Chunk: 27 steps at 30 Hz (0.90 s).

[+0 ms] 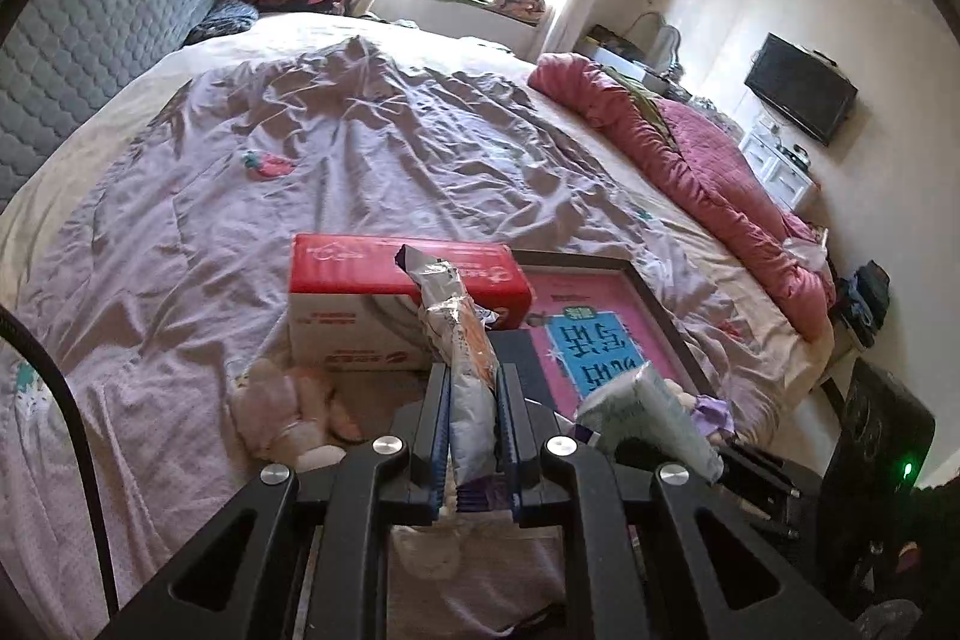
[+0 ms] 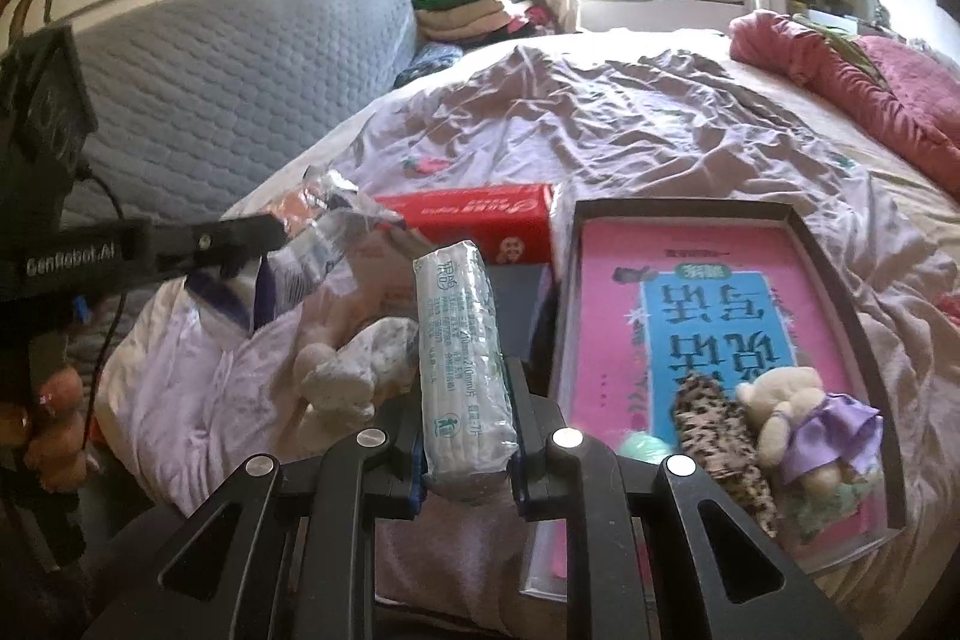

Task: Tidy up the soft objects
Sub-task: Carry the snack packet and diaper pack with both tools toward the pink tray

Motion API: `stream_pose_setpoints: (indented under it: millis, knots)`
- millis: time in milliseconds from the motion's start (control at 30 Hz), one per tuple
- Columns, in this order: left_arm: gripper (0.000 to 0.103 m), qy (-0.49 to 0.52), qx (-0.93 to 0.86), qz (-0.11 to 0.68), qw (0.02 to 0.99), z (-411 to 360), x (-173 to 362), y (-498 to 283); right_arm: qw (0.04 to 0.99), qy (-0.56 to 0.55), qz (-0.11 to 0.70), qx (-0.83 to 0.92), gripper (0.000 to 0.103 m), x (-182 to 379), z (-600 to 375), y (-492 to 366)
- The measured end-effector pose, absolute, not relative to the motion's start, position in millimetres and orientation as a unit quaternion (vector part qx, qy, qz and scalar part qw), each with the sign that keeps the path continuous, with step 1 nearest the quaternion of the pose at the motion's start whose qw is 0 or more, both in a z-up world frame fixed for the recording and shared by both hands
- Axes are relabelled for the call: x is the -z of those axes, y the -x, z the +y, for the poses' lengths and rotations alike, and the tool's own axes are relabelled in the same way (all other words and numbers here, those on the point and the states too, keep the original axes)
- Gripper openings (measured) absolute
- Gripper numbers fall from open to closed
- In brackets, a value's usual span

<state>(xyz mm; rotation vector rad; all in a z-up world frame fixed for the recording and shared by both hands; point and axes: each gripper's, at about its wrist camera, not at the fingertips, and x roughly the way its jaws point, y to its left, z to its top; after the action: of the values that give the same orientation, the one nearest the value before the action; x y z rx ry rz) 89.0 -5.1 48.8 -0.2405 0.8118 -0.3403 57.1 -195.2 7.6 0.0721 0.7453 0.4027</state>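
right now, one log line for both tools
left tool: shut on snack packet | right tool: shut on tissue pack | both above bed

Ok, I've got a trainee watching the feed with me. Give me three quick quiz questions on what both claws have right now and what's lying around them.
1. True or false: the left claw is shut on a crinkly snack bag.
2. What does the right claw hold? A) the red box B) a tissue pack C) a sock
3. Fill in: the small bear in the purple dress lies on the pink ____ inside the dark tray.

Key: 1 true. 2 B, the tissue pack; the red box sits on the bed. 3 book.
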Motion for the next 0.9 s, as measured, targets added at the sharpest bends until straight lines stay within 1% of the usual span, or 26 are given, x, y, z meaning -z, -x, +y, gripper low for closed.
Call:
stream_pose_setpoints:
  millis: [600,900]
  knots:
    - [0.015,0.086,0.202,0.388,0.895,-51,-58,-74,0.930,-0.072,0.332,-0.141,0.020,-33,-258,-49]
    - [0.015,0.067,0.234,0.397,0.885,-91,-55,-68,0.935,-0.097,0.324,-0.108,0.020,-37,-294,-45]
